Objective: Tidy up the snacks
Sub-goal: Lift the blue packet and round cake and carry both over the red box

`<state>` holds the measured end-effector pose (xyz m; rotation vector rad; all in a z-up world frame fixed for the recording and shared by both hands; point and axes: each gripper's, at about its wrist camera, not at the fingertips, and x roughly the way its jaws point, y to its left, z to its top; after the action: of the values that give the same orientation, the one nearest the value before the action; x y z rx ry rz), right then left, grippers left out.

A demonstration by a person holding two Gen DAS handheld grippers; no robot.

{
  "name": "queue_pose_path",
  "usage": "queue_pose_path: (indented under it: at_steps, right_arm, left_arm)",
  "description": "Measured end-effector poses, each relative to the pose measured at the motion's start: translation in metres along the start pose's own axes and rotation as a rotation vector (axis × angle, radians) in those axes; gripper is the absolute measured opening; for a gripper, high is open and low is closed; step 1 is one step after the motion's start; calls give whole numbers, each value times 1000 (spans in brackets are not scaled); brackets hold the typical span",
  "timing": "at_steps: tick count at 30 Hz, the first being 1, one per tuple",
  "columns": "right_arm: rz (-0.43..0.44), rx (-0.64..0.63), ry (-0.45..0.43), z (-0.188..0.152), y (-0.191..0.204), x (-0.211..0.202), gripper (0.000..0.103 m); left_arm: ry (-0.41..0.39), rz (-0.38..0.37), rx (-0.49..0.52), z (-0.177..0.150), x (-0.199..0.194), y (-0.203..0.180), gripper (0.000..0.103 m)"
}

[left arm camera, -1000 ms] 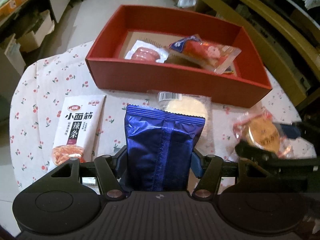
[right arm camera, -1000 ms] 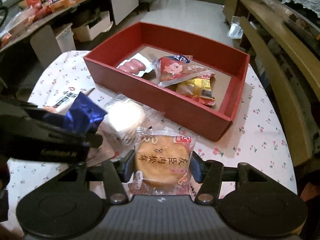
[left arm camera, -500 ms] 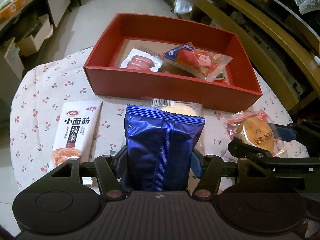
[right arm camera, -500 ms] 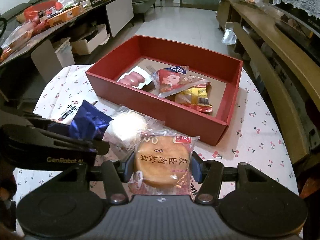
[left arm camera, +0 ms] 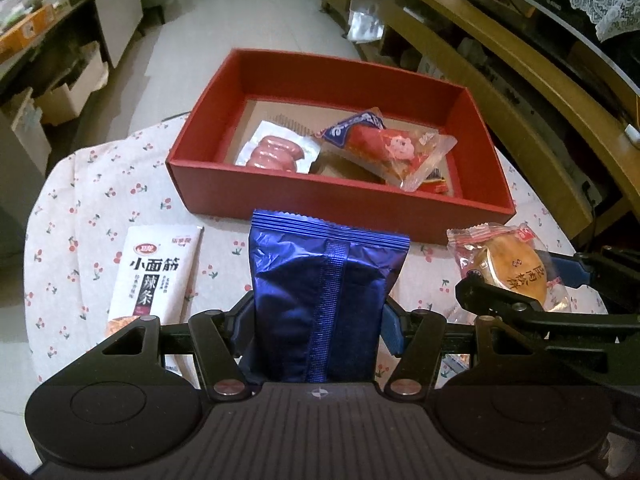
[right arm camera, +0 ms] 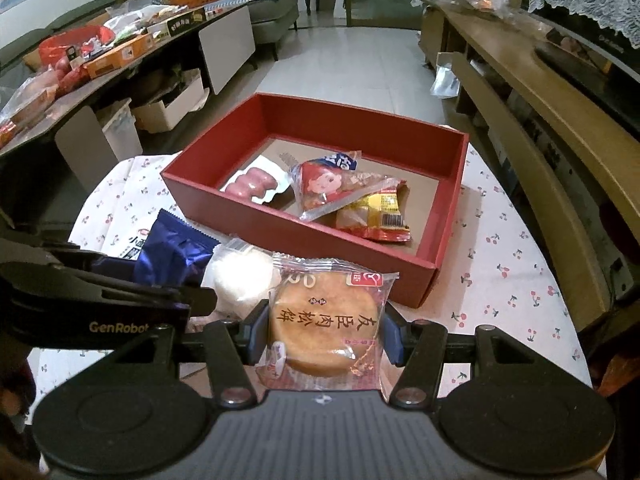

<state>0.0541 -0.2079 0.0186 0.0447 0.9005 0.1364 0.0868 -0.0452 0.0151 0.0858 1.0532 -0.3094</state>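
Observation:
My left gripper (left arm camera: 318, 322) is shut on a blue foil snack packet (left arm camera: 324, 292) and holds it above the table, in front of the red box (left arm camera: 320, 204). My right gripper (right arm camera: 322, 334) is shut on a clear-wrapped round pastry (right arm camera: 324, 324), held above the table near the box's front corner. The pastry also shows in the left wrist view (left arm camera: 510, 266), the blue packet in the right wrist view (right arm camera: 172, 254). The box (right arm camera: 304, 232) holds a sausage pack (left arm camera: 276, 154), a red cartoon packet (left arm camera: 384, 144) and a yellow packet (right arm camera: 376, 216).
A white spicy-strip packet (left arm camera: 150, 276) lies on the cherry-print tablecloth (left arm camera: 88, 216) at left. A white round snack (right arm camera: 242, 278) lies before the box. A wooden bench (right arm camera: 560, 152) runs along the right; a cluttered counter (right arm camera: 100, 52) stands at left.
Both grippers have risen with their snacks; the box and table look farther away and lower. The white round snack is now hidden behind the blue packet in the left wrist view.

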Motion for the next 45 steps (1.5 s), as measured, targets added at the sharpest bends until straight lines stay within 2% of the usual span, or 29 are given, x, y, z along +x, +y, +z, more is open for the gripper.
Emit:
queue_pose_path:
  at_steps: [28,45]
  right_arm:
    - [1,82,-117,36,-11,-9,62]
    - [-18,137,-158,59,-17,5,62]
  left_arm:
    - [-107,24,-19,42,-15,-1,66]
    - [-143,60,-40,66,-10,0,64]
